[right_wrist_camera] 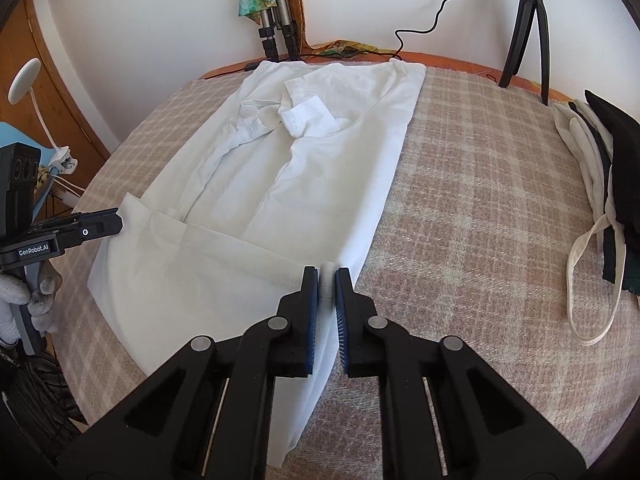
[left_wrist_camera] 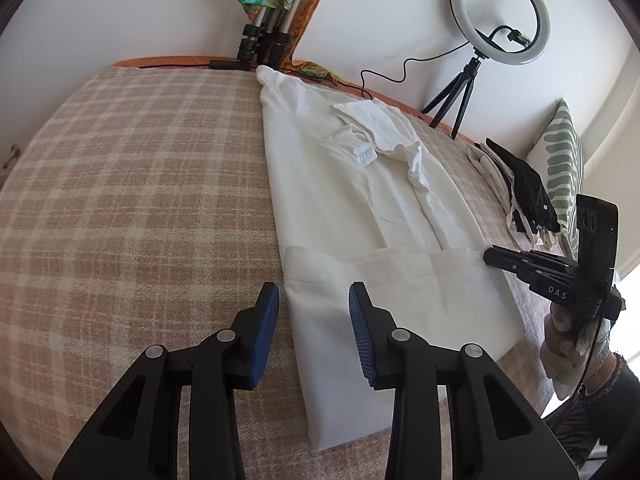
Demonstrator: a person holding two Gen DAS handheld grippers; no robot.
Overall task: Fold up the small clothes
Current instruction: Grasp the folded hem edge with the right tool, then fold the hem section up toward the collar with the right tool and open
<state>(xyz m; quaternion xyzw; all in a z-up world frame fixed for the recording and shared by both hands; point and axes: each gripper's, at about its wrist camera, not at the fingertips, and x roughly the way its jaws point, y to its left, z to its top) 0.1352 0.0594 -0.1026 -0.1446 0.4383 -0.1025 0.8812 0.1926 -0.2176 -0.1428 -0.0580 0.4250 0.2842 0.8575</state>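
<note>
A white garment [left_wrist_camera: 352, 200] lies lengthwise on the plaid blanket, sides folded in, its near end folded up over the body; it also shows in the right wrist view [right_wrist_camera: 280, 184]. My left gripper [left_wrist_camera: 314, 300] is open and empty, its fingers straddling the left corner of the folded-up hem. In the right wrist view it [right_wrist_camera: 116, 220] sits at that corner of the hem. My right gripper [right_wrist_camera: 327, 280] is shut on the right corner of the folded hem. In the left wrist view it [left_wrist_camera: 490, 258] touches the hem's right end.
A plaid blanket [left_wrist_camera: 140, 200] covers the bed. A pile of folded dark and light clothes [right_wrist_camera: 600, 168] lies at the right, before a striped pillow [left_wrist_camera: 560, 160]. A ring light on a tripod [left_wrist_camera: 496, 16] and tripod legs [left_wrist_camera: 264, 40] stand at the far edge.
</note>
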